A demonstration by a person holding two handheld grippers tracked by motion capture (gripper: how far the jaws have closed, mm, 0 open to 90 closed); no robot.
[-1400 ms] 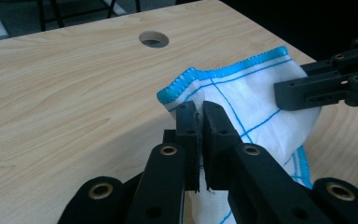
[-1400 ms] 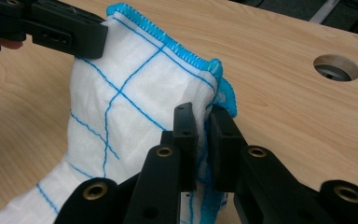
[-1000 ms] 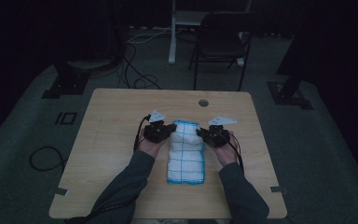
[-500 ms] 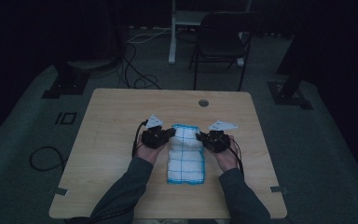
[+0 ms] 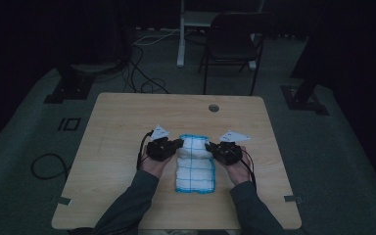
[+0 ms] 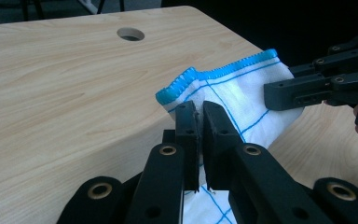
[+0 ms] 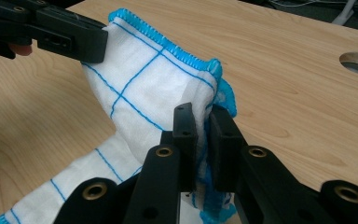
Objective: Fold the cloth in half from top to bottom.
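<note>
A: Cloth (image 5: 195, 164), white with a blue grid and blue hem, lies in the middle of the table (image 5: 117, 127), its long side running near to far.

B: And the grippers?

A: The left gripper (image 5: 177, 143) has its jaws pressed together on the far left corner of the cloth. The right gripper (image 5: 209, 146) is clamped the same way on the far right corner.

B: Is the far edge off the table?

A: In the left gripper view the far hem (image 6: 223, 70) stands raised between the two grippers. From the high view it is too dim to be sure, but the near end seems to lie flat.

B: Anything else on the table?

A: A round cable hole (image 5: 214, 107) near the far edge, well apart from the cloth.
</note>
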